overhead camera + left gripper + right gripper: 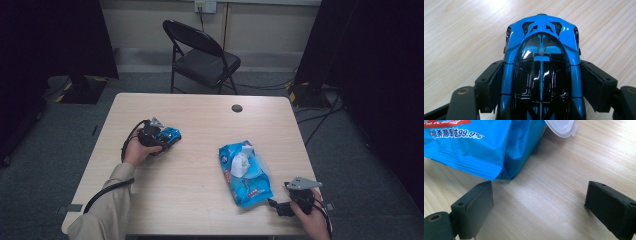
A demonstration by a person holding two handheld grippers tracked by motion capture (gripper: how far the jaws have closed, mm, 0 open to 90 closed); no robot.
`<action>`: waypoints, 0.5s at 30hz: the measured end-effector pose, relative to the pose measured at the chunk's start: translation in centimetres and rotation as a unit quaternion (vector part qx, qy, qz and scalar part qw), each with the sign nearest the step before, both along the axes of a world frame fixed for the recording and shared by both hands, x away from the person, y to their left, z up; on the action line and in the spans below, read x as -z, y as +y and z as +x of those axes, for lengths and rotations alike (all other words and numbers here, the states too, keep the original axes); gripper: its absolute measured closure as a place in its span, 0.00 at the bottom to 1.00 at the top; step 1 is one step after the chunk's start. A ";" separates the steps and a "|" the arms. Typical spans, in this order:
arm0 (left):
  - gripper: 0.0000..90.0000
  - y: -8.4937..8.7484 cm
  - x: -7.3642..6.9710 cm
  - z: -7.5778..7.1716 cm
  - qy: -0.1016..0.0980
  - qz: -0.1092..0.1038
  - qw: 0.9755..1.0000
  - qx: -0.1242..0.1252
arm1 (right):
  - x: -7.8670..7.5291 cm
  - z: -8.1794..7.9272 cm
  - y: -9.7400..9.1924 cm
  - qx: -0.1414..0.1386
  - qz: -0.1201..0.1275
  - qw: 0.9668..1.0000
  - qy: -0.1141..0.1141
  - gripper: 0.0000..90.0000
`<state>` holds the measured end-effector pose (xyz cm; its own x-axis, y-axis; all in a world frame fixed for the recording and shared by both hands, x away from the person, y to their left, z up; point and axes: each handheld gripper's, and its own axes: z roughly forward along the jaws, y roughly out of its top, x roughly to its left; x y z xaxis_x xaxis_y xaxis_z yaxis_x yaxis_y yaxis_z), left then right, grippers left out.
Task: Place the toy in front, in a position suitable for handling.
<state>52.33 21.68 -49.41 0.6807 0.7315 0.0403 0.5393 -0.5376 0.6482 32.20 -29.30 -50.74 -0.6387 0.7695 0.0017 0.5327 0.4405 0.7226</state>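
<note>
1. The right tongs (279,206) rest near the tabletop (200,200) front edge, jaws spread wide and released, with bare wood between them. The blue wipes pack (245,172) lies just beyond their left jaw, its corner beside that pad.
2. The left tongs (162,140) straddle the blue toy car (541,72), its nose pointing away; the pads lie against its flanks, clasping the car.
3. The left hand (135,150) wraps the tongs' body, forearm angling in from the front edge; open tabletop lies all round.

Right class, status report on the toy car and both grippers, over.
Left gripper astride blue toy car, pads at its flanks, grip unconfirmed. Right gripper open, empty, beside wipes pack. Table around car unobstructed.
</note>
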 end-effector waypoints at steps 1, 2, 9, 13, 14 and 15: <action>0.28 0.0 -0.1 0.0 -0.004 0.005 1.000 -0.001 | 0.0 0.0 0.0 0.000 0.000 1.000 0.000 0.08; 0.28 0.0 -0.1 0.0 -0.004 0.005 1.000 -0.001 | 0.0 0.0 0.0 0.000 0.000 1.000 0.000 0.08; 0.30 0.0 -0.5 0.0 0.003 0.009 1.000 -0.003 | 0.0 0.0 0.0 0.000 0.000 1.000 0.000 0.08; 0.30 -0.1 -0.8 0.0 0.006 0.023 1.000 -0.006 | 0.0 0.0 0.0 0.000 0.000 1.000 0.000 0.08; 0.31 -0.1 -0.8 0.0 0.006 0.023 1.000 -0.006 | 0.0 0.0 0.0 0.000 0.000 1.000 0.000 0.08; 0.31 -0.1 -0.8 0.0 0.007 0.023 1.000 -0.007 | 0.0 0.0 0.0 0.000 0.000 1.000 0.000 0.08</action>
